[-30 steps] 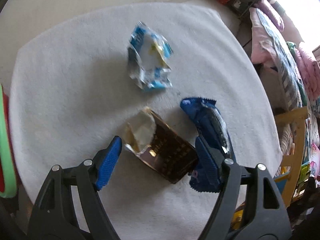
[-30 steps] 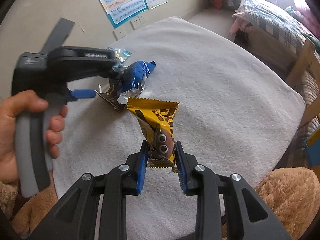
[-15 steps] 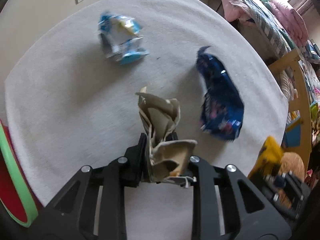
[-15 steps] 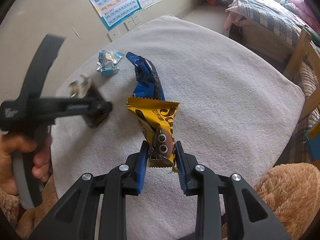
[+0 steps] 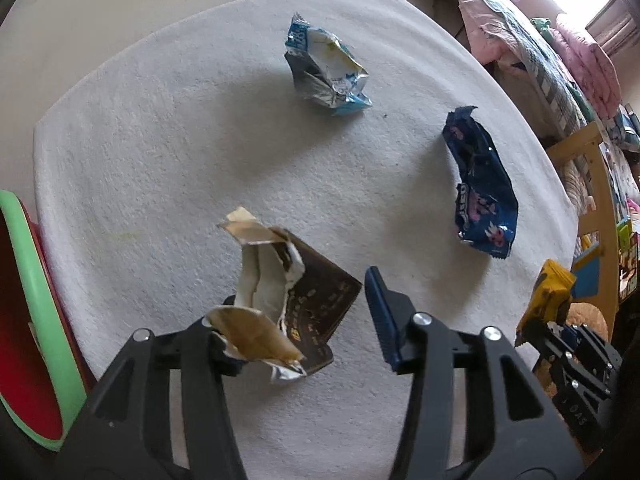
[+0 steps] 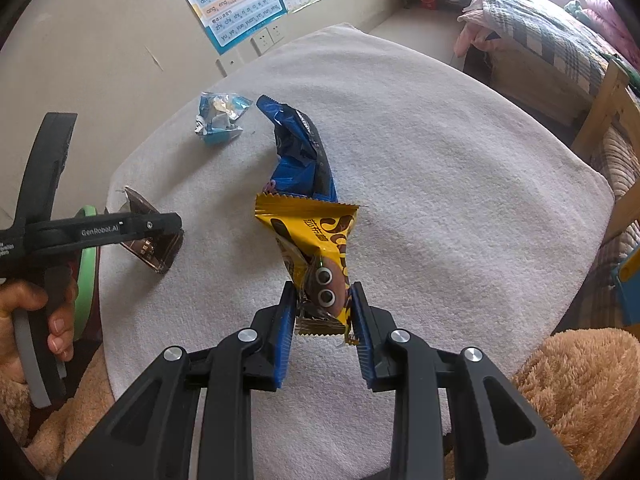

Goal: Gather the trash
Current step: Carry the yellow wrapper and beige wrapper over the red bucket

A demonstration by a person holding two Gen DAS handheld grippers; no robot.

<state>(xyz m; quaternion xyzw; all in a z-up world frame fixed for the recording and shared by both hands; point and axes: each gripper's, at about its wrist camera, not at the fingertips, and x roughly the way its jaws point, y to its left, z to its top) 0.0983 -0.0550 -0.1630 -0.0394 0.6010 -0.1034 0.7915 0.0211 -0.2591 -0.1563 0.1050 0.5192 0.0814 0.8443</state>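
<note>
Left gripper (image 5: 304, 324) spread wide, brown wrapper (image 5: 308, 304) loose against its left finger, red bin with green rim (image 5: 28, 280) just left (nearer this hand); right gripper (image 6: 322, 312) pinches yellow wrapper (image 6: 312, 236), long axis pointing away over table (image 6: 460, 180).

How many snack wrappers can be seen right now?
4: brown wrapper between the open left gripper fingers, yellow wrapper pinched in the right gripper, dark blue wrapper and light blue wrapper on the table.

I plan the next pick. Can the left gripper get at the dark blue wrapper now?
Probably not yet: the left gripper is open, but the brown wrapper hangs between its fingers. The dark blue wrapper lies uncovered.
</note>
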